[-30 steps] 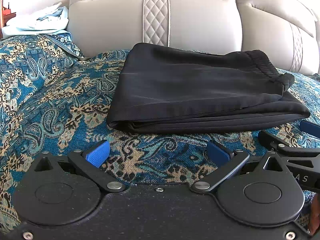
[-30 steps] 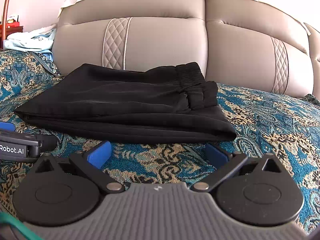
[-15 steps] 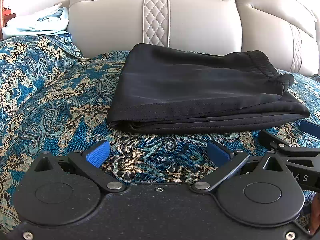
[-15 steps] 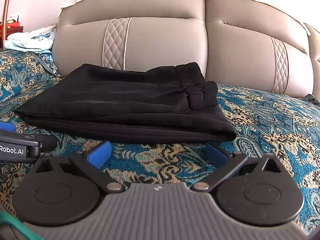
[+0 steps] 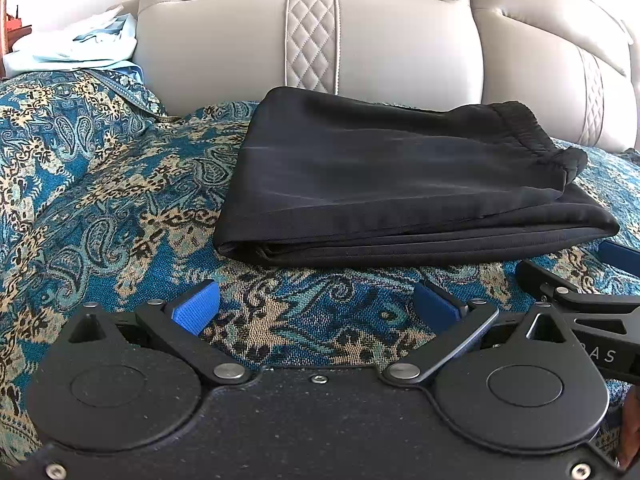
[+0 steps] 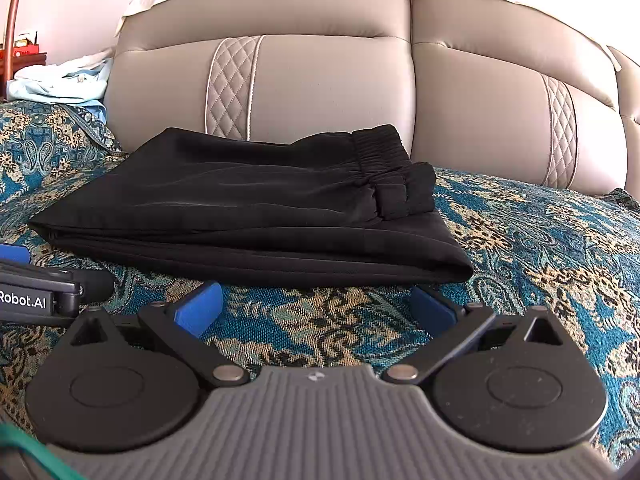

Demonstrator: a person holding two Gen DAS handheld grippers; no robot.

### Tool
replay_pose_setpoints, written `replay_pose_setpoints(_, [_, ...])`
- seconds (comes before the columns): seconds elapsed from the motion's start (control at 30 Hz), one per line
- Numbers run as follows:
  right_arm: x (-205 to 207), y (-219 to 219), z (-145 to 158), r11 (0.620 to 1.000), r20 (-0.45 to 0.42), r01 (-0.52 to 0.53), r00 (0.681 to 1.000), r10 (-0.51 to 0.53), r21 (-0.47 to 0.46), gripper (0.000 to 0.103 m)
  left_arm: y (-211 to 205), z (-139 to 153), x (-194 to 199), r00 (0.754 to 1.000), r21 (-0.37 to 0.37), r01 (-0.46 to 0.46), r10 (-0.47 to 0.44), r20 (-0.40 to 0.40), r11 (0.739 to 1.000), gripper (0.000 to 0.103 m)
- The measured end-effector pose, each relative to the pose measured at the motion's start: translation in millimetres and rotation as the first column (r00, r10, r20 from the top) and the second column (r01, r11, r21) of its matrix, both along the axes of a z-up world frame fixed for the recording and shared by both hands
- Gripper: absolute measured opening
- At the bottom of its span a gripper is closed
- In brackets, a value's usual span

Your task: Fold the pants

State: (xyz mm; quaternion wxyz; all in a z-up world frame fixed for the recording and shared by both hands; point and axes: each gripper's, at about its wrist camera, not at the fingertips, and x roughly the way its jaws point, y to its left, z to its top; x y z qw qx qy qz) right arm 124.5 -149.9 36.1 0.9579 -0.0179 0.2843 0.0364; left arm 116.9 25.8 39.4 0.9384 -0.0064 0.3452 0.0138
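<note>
On the paisley blue-and-gold throw (image 5: 120, 208) that covers the sofa seat, the black pants (image 5: 400, 184) lie folded into a flat, layered rectangle, its far edge close to the grey leather backrest (image 5: 380, 48). The elastic waistband (image 6: 380, 148) sits on top toward the right end, and stacked fold edges show along the near side, so the folding looks finished or nearly so.

Both tools are parked on the throw just short of the bundle, apparently drawn back to leave it undisturbed. The left tool (image 5: 316, 304) has its blue pads spread wide with only patterned cloth between them; it grips nothing. The right tool (image 6: 316, 308) is likewise spread wide and empty, facing the near edge of the pants. Each tool's tip shows at the edge of the other's view, so they sit side by side.

A pale blue garment (image 5: 76, 48) lies bunched at the far left, well apart from the pants.
</note>
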Motion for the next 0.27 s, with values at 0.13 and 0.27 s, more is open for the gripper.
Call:
replay_pose_setpoints(0.13, [-0.1, 0.1, -0.1, 1.0, 0.0, 0.0, 1.0, 0.0, 0.0, 0.103, 0.0, 0.5, 1.0, 1.0, 0.001, 0.0, 0.0, 0.003, 1.0, 0.103])
replay_pose_setpoints(0.27, [0.0, 0.1, -0.1, 1.0, 0.0, 0.001, 1.0, -0.001, 0.0, 0.103, 0.1, -0.1, -0.2, 1.0, 0.001, 0.0, 0.0, 0.002, 1.0, 0.103])
